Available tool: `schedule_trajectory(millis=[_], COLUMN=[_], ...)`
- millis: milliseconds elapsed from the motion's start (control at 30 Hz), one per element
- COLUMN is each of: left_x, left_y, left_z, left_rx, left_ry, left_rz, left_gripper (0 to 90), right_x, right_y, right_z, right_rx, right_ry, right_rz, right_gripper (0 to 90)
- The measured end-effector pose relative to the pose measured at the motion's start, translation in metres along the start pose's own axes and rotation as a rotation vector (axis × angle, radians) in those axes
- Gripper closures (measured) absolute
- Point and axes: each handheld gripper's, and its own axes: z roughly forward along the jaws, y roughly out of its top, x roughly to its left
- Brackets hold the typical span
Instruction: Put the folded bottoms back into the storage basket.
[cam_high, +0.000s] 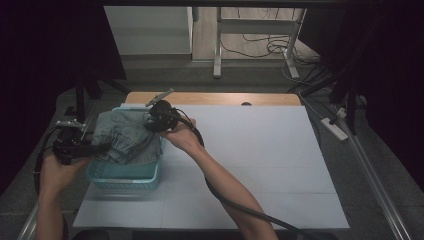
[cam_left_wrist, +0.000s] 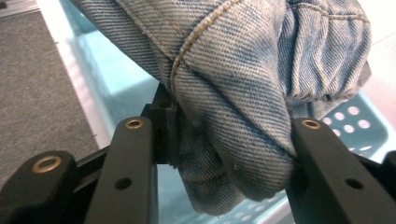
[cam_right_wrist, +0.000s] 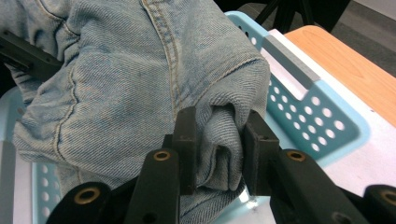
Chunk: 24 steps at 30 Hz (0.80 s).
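A bunched blue denim garment (cam_high: 125, 132) sits over a light blue perforated basket (cam_high: 125, 178) at the table's left. My left gripper (cam_high: 97, 147) holds the garment from the left side of the basket. In the left gripper view the denim (cam_left_wrist: 224, 56) fills the gap between the jaws of the gripper (cam_left_wrist: 233, 126), with the basket (cam_left_wrist: 348, 122) below. My right gripper (cam_high: 150, 122) grips the garment's far right part. In the right gripper view, the gripper (cam_right_wrist: 219, 123) pinches a thick fold of denim (cam_right_wrist: 116, 84) above the basket rim (cam_right_wrist: 322, 112).
A white sheet (cam_high: 250, 150) covers the wooden table (cam_high: 225, 98), open to the right of the basket. A black cable (cam_high: 235, 202) trails from the right gripper along the forearm. A power strip (cam_high: 335, 128) and loose cables (cam_high: 270, 47) lie on the floor beyond.
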Motion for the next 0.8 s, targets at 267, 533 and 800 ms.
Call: schedule_trajectory(millis=[267,533,800], left_x=[0.006,0.010,0.009], left_y=[-0.007,-0.010,-0.011], left_z=[0.006,0.026,0.044], left_rx=[0.021,0.048,0.062], left_ry=[0.022,0.009,0.042], left_rz=[-0.017,-0.051,-0.067], left_gripper=[59.2,58.8,56.7], right_x=[0.004,-0.002,-0.005], right_y=[-0.004,-0.017,-0.024], right_z=[0.017,0.029,0.036], right_rx=[0.015,0.047,0.083], right_ry=[0.000,-0.017,-0.060], right_rz=[0.001,0.010,0.002], right_gripper=[70.3,69.8,69.1])
